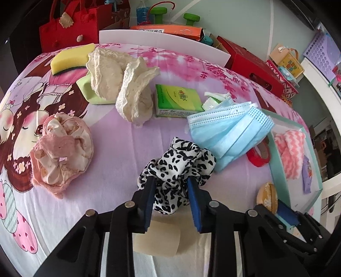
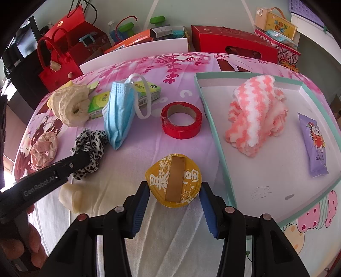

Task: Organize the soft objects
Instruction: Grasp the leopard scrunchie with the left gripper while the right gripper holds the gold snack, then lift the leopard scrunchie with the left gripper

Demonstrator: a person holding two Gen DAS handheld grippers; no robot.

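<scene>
Scrunchie (image 1: pixel 177 170) beside left gripper (image 2: pixel 85 158) — "GenRobot.AI" printed.

Yellow puff (image 2: pixel 173 181) seemingly between pads (image 2: pixel 141 211)

A cluttered room corner behind a bed spread with a pink cartoon sheet (image 1: pixel 132 149).

A pale green wall (image 2: pixel 213 12) fills the top of both views, lit by soft daylight. A white board (image 1: pixel 162 42) stands at the sheet's far edge. Behind it, at the upper left, sits a red felt bag (image 1: pixel 68 29); an orange box (image 1: pixel 168 31), two green dumbbells (image 1: pixel 191 18) and a water bottle (image 1: pixel 142 10) line the top centre. A red carton (image 2: pixel 232 42) lies at the upper right with a yellow gift box (image 2: pixel 277 23) above it, and a lilac perforated basket (image 1: pixel 319 51) is at the far right.
</scene>
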